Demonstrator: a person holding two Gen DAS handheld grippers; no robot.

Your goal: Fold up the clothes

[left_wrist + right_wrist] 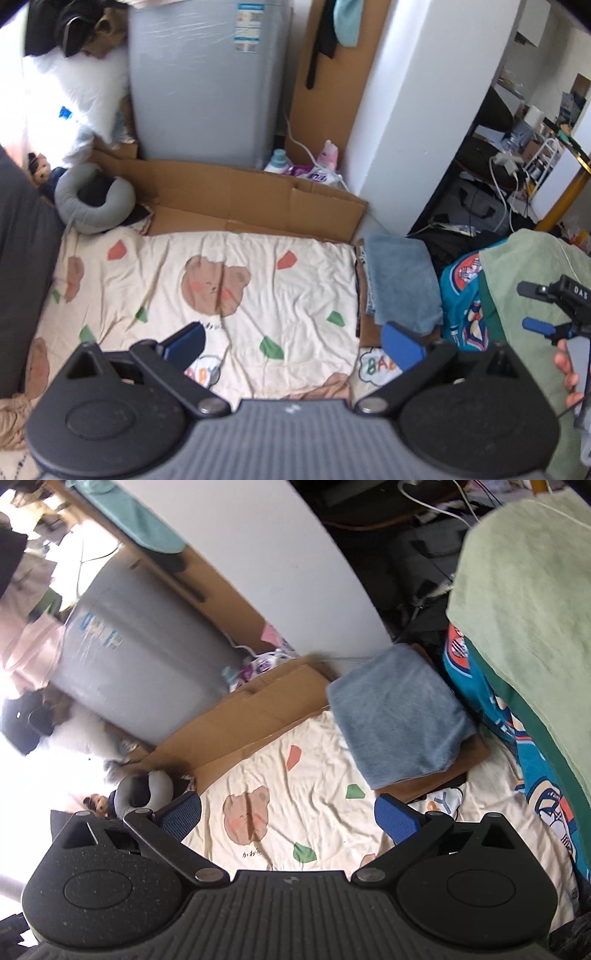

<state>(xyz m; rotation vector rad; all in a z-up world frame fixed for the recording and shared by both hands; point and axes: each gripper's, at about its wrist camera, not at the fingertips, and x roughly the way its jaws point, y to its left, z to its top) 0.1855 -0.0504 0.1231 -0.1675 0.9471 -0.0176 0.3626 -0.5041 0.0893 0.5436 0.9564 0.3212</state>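
While we held both grippers over the bear sheet (pixel 258 266) | left gripper (pixel 293 343) wide apart, holding nothing | right gripper (pixel 288 812) wide apart, holding nothing | folded blue towel (pixel 399 716) sat on cardboard (pixel 476 753) beside green towel (pixel 524 602)

Left gripper (pixel 293 345) and right gripper (pixel 288 818): black speckled housings, ribbed grey centre plate, silver pivot screws, blue textured finger pads (pixel 395 819) (identical build).

one folded blue towel (pixel 399 716), one green towel (pixel 524 602), one neck pillow (pixel 92 199), two bottles (pixel 280 160).
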